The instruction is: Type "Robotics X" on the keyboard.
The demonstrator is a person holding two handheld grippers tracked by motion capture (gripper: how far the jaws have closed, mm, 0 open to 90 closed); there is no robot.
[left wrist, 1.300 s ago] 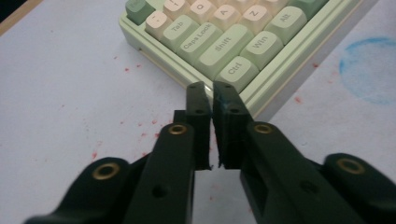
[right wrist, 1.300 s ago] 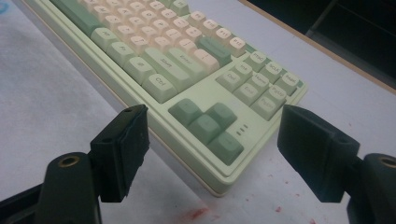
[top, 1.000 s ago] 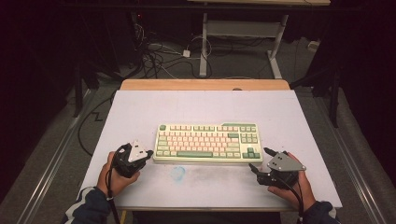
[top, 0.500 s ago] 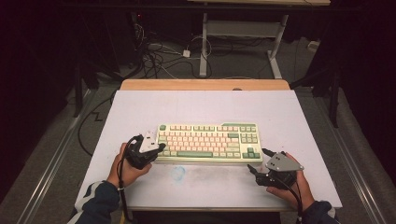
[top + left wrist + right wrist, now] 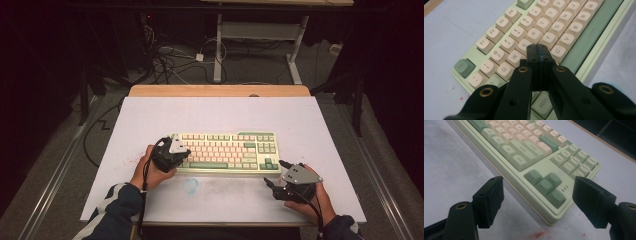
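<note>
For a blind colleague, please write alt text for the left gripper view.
The closed left tool hovers over the letter keys of a cream and green keyboard, its tips near the D key. The keyboard lies on a pale table.
</note>
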